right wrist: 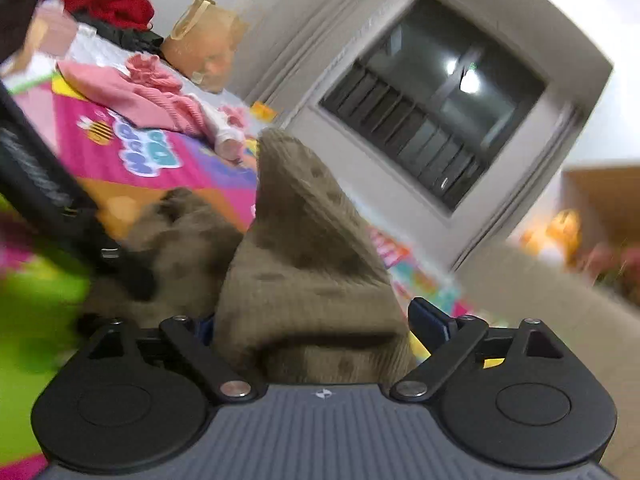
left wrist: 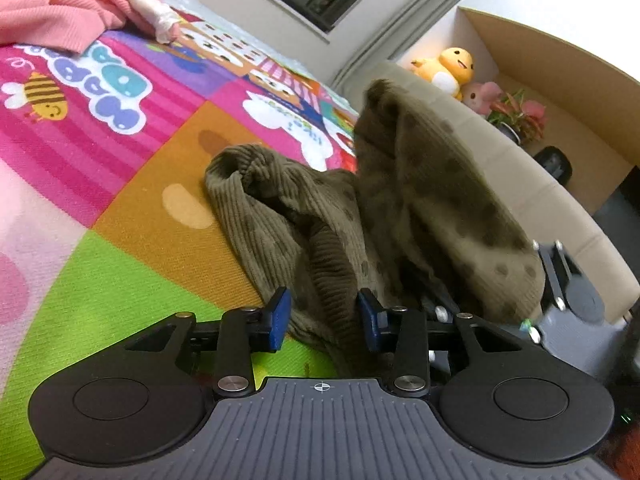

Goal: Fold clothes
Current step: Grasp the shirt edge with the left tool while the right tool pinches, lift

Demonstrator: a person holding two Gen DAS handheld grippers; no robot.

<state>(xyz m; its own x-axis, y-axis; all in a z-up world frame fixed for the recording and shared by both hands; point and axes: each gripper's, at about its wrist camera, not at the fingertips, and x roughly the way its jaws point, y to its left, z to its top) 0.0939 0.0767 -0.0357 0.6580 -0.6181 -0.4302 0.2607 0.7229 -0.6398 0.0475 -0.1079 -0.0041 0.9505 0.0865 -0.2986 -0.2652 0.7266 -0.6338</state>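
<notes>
Two tools on olive garment [left wrist: 320, 216]; left tool [left wrist: 325, 320] narrow, cloth between pads; right tool [right wrist: 320, 332] wide, cloth bunched inside; mat [left wrist: 120, 160] lettering unreadable.

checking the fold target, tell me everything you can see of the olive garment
The olive garment looks like ribbed corduroy-type fabric with darker dots. It is crumpled, partly lying on the colourful play mat, with one part lifted into a peak. Fabric sits between the fingers of the left gripper and of the right gripper.

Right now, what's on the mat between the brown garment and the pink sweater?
Nothing: in the left wrist view, only bare play mat lies between the brown garment and the pink sweater.
</notes>
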